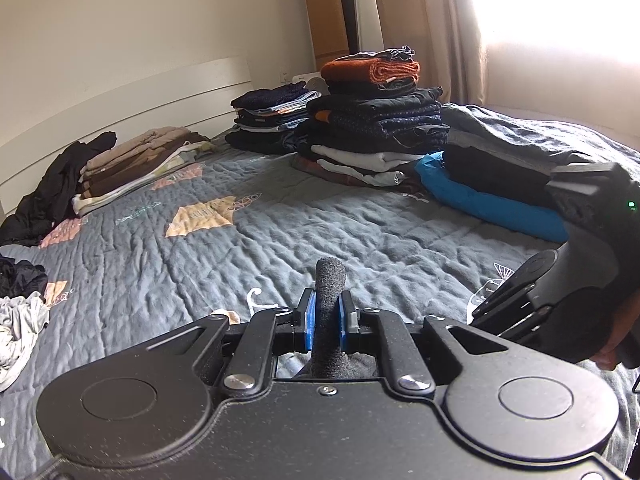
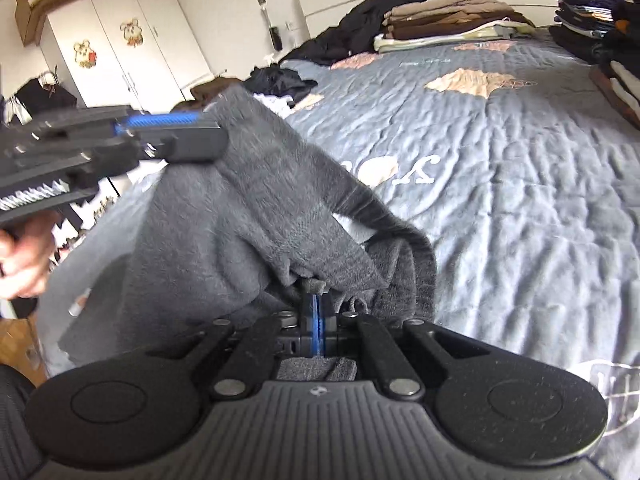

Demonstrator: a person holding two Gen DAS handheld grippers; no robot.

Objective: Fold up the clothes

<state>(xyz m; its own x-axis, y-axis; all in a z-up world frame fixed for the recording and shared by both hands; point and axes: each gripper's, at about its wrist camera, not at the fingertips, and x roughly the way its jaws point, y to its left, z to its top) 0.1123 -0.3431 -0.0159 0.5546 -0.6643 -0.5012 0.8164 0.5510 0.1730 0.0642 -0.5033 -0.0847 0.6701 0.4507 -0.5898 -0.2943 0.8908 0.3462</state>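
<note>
Right fingers [image 2: 316, 320] half-buried in grey garment [image 2: 248, 208]

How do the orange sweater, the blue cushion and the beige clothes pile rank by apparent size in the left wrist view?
1. Blue cushion, largest, though partly hidden and nearer the camera.
2. Beige clothes pile, close to it, so this order is unsure.
3. Orange sweater, clearly smallest, also farthest.

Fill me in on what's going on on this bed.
A person is folding laundry with a handheld gripper in each hand. The left gripper and the right gripper both have their jaws shut on the same grey fleece garment, holding it up over the quilted bedspread. Several folded stacks already sit near the headboard; unfolded clothes wait at the bed's edge.
</note>
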